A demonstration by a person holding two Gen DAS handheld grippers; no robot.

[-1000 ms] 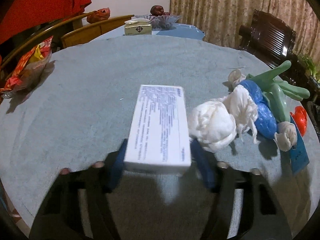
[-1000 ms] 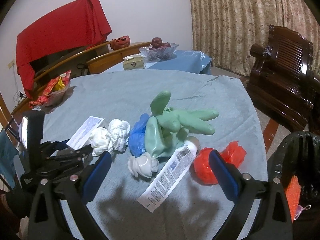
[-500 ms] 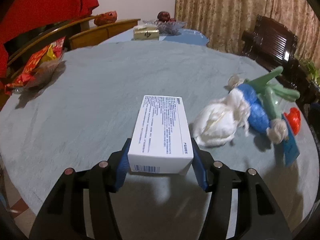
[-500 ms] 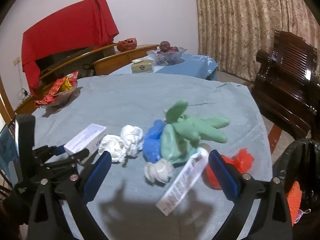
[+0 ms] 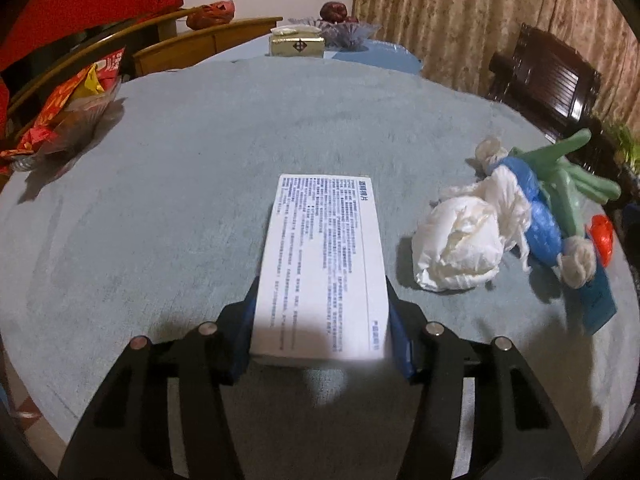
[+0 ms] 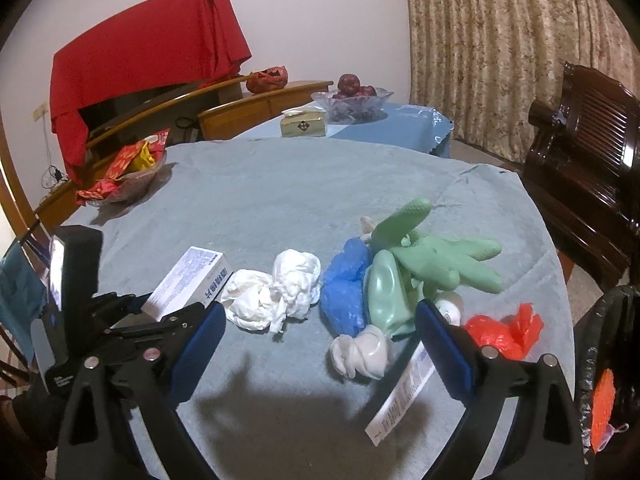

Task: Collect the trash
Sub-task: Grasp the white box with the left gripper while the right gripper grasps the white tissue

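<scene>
My left gripper (image 5: 322, 320) is shut on a white printed box (image 5: 324, 260) and holds it over the grey-blue tablecloth (image 5: 200, 160). The box also shows in the right wrist view (image 6: 188, 284) with the left gripper (image 6: 168, 312) around it. Right of it lie crumpled white tissues (image 5: 460, 248) (image 6: 276, 292), a blue plastic wad (image 6: 346, 292), green rubber gloves (image 6: 432, 260), a small white wad (image 6: 360, 354), a tube (image 6: 404, 396) and a red plastic scrap (image 6: 504, 330). My right gripper (image 6: 320, 344) is open and empty above the near table, before the trash pile.
A black trash bag (image 6: 608, 360) stands off the table's right edge. A bowl of red snack packets (image 6: 124, 172) sits at the far left. A second table behind carries a tissue box (image 6: 302, 126) and a fruit bowl (image 6: 352, 98). A dark wooden chair (image 6: 588, 160) stands on the right.
My left gripper closed on the white box and lifted it off the cloth. My right gripper drew back and rose a little, still open.
</scene>
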